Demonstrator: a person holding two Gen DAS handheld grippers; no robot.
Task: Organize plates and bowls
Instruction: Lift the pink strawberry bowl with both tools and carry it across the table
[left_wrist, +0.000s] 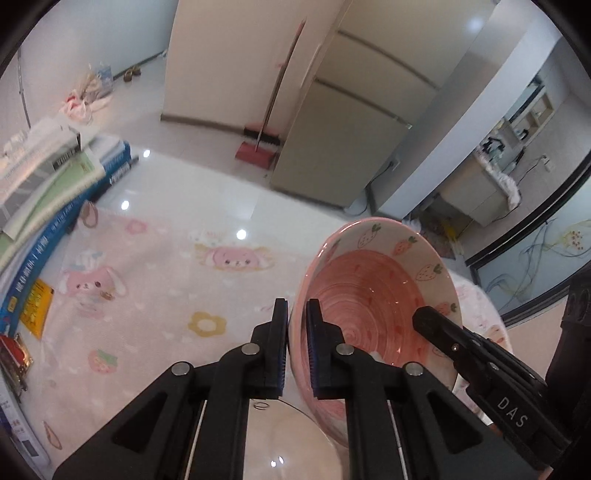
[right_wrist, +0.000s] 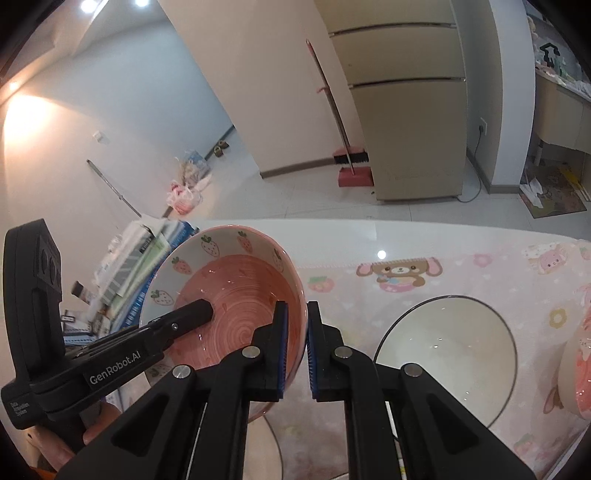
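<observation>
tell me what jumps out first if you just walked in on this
A pink ceramic bowl with strawberry prints hangs tilted above the pink cartoon tablecloth, pinched on opposite rims by the left gripper and right gripper. To its right in the right wrist view, a white bowl with a dark rim sits on the cloth.

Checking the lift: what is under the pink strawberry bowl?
Under the strawberry bowl, held by both grippers, a pale plate lies on the pink tablecloth. Most of the plate is covered by the bowl and gripper arms.
</observation>
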